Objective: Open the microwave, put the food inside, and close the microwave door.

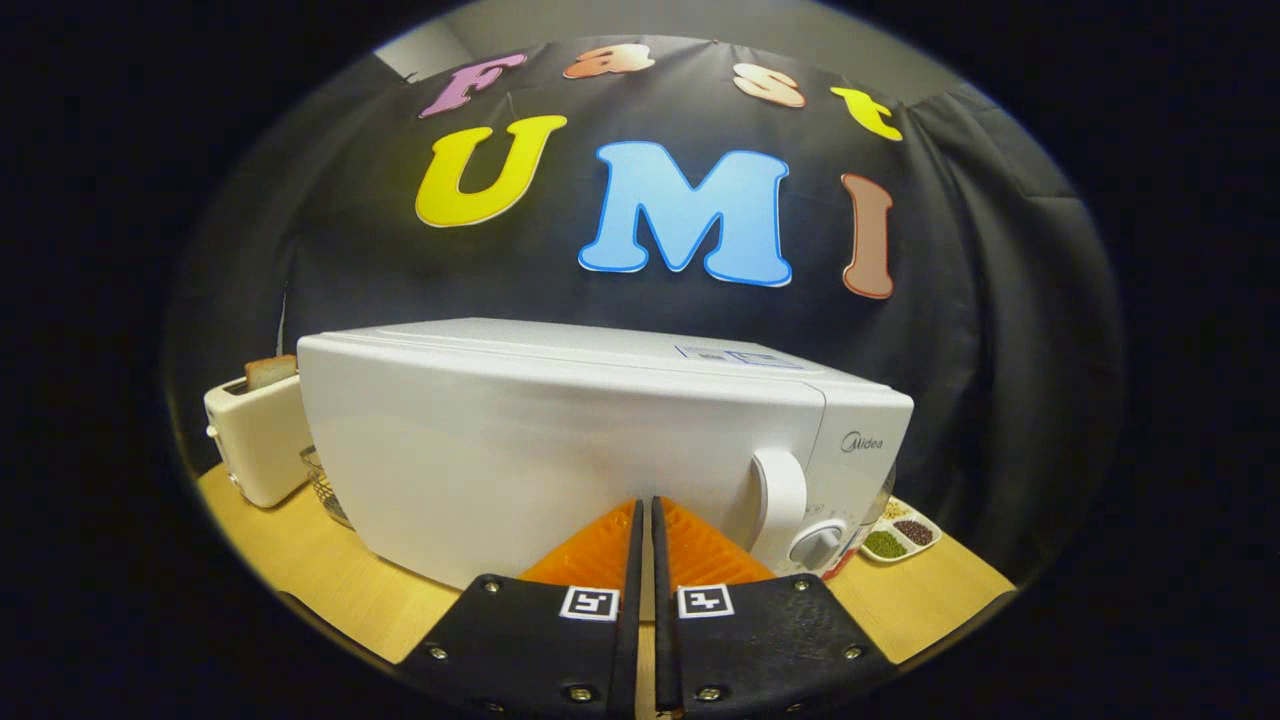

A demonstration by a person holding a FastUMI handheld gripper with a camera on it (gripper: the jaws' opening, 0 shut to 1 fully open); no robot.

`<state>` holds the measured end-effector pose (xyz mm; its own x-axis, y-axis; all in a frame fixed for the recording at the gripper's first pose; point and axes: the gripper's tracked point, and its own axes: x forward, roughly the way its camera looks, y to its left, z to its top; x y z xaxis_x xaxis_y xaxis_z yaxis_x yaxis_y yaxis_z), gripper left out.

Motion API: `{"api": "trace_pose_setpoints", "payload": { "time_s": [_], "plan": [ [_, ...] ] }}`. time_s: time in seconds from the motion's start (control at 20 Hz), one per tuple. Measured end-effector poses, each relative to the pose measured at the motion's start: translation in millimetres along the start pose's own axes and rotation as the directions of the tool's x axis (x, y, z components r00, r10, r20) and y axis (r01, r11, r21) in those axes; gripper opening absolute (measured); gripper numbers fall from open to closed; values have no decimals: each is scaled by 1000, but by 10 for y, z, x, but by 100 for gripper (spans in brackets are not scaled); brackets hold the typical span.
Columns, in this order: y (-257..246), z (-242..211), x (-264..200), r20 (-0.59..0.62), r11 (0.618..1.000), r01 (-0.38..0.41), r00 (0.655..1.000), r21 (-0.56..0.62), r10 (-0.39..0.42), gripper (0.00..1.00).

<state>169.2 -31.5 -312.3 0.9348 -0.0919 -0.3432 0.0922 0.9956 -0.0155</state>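
While the microwave [560, 440] stands door-shut on the desk [330, 580], the gripper [646, 510] hovers closed and empty before its door; the upright handle [780, 500] lies just right of the tips (likely next).

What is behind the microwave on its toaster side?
A wire basket peeks out from behind the closed microwave, beside the toaster; most of it is covered. The gripper, fingers together, is at the door.

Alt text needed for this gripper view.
A closed white microwave sits on a wooden table, just ahead of the shut, empty tool. A toaster holding bread stands behind its hinge side; a dish of beans beside its dial.
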Motion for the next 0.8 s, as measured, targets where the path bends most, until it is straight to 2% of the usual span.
{"api": "trace_pose_setpoints", "payload": {
  "time_s": [0.2,0.45,0.65,0.8],
  "plan": [
    [91,152,-551,7,996,-89,996,17,89,7],
    [173,728,-1369,66,977,-205,977,58,201,7],
    [124,1337,-2067,151,970,-237,962,47,227,7],
    [92,1629,-2360,174,966,-254,954,50,242,7]
  ]
}}
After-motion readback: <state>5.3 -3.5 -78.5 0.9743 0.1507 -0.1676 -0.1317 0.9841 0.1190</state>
